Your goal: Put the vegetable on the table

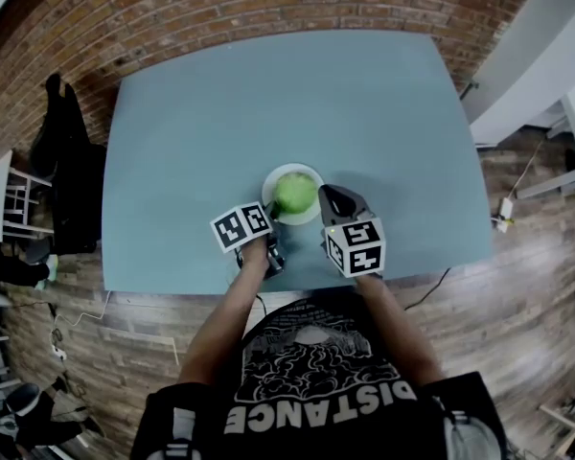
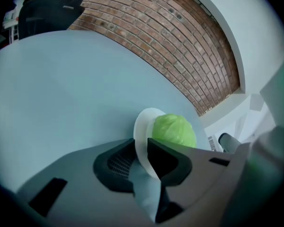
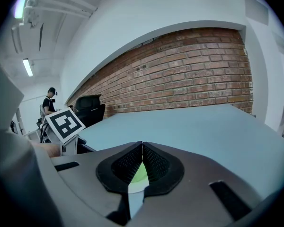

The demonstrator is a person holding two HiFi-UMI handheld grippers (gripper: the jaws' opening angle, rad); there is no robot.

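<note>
A round green cabbage (image 1: 295, 193) sits on a small white plate (image 1: 310, 218) near the front edge of the blue-grey table (image 1: 268, 103). My left gripper (image 1: 272, 215) is shut on the plate's near-left rim. In the left gripper view the rim of the plate (image 2: 143, 126) stands pinched between the jaws of the left gripper (image 2: 142, 149), with the cabbage (image 2: 174, 130) just beyond. My right gripper (image 1: 329, 195) rests at the plate's right side. In the right gripper view the right gripper (image 3: 142, 146) has its tips together, and a sliver of the cabbage (image 3: 140, 175) shows through the gap below them.
The tabletop stretches wide behind the plate toward a brick wall (image 1: 268, 8). A dark chair (image 1: 67, 161) stands at the table's left side. A person (image 3: 50, 100) sits far off in the right gripper view. The table's front edge (image 1: 297, 286) runs just under my grippers.
</note>
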